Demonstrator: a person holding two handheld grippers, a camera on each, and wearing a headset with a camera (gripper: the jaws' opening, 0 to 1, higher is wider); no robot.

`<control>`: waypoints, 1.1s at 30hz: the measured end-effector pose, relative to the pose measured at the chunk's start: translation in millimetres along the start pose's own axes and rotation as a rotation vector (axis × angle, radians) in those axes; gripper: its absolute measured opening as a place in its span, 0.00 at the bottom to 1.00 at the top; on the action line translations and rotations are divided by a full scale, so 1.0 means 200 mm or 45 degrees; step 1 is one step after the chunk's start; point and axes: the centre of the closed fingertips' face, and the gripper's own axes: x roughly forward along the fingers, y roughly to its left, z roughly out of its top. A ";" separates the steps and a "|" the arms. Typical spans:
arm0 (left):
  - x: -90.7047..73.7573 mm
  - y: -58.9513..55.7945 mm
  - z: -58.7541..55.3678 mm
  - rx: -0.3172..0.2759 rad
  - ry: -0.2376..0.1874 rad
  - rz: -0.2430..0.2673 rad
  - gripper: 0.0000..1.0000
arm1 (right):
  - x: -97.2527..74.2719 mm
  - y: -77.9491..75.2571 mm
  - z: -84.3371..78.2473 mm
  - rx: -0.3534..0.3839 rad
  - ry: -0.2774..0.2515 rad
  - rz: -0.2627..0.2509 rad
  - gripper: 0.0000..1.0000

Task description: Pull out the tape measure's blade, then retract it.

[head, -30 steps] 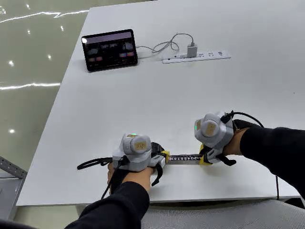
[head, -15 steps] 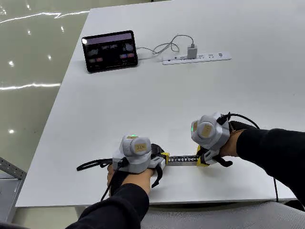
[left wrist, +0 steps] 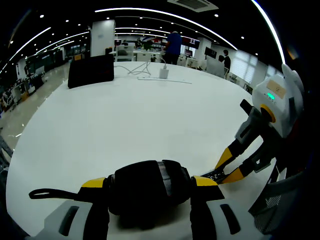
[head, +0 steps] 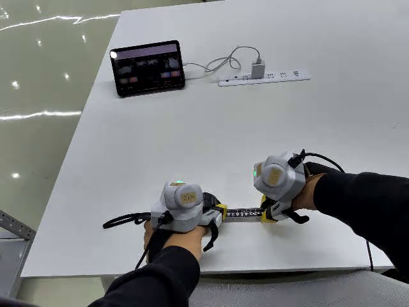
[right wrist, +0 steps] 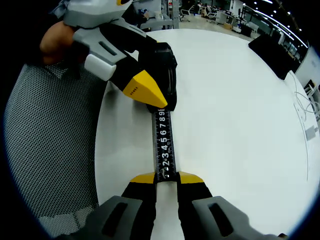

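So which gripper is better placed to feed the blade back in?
Probably right. The right gripper is shut on the black numbered blade; the left gripper only clamps the black tape measure case.

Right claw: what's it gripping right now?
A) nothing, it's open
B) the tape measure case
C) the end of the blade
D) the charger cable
C: the right gripper view shows the right claw shut on the end of the blade, while the left claw holds the case.
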 end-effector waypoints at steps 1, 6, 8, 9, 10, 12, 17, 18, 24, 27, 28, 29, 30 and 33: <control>0.00 0.00 0.00 0.000 0.000 0.000 0.62 | 0.00 0.00 0.00 0.002 -0.002 0.000 0.11; 0.00 0.00 0.00 0.003 -0.003 -0.002 0.62 | 0.01 0.00 0.02 0.010 -0.008 0.000 0.11; 0.00 0.00 0.00 0.005 -0.004 -0.003 0.62 | 0.01 0.00 0.02 0.009 -0.009 0.001 0.11; 0.00 0.00 0.00 0.005 -0.005 -0.003 0.62 | 0.01 0.00 0.03 0.010 -0.011 0.001 0.11; 0.00 0.00 0.00 0.006 -0.005 -0.003 0.62 | 0.01 0.00 0.03 0.010 -0.011 0.002 0.11; 0.00 0.00 0.00 0.004 -0.006 -0.006 0.62 | 0.02 0.00 0.03 0.010 -0.011 0.001 0.11; 0.00 0.00 0.00 0.005 -0.007 -0.004 0.62 | 0.02 0.00 0.04 0.007 -0.014 0.000 0.11; 0.00 0.00 0.00 0.006 -0.008 -0.004 0.62 | 0.02 0.00 0.04 0.005 -0.017 0.000 0.11; 0.00 0.00 0.00 -0.001 -0.005 -0.003 0.62 | 0.03 0.00 0.06 0.006 -0.026 0.003 0.11; 0.00 0.00 0.00 -0.001 -0.006 -0.002 0.62 | 0.03 0.00 0.06 0.009 -0.029 0.003 0.11; 0.00 0.00 0.00 -0.001 -0.006 -0.002 0.62 | 0.03 0.00 0.07 0.009 -0.032 0.004 0.11; 0.00 0.00 0.00 -0.001 -0.006 -0.002 0.62 | 0.03 0.00 0.07 0.011 -0.033 0.004 0.11; 0.00 0.00 0.00 -0.001 -0.006 -0.002 0.62 | 0.03 0.00 0.07 0.012 -0.034 0.004 0.11; 0.00 0.00 0.00 -0.003 -0.006 -0.001 0.62 | 0.03 0.00 0.08 0.013 -0.038 0.006 0.11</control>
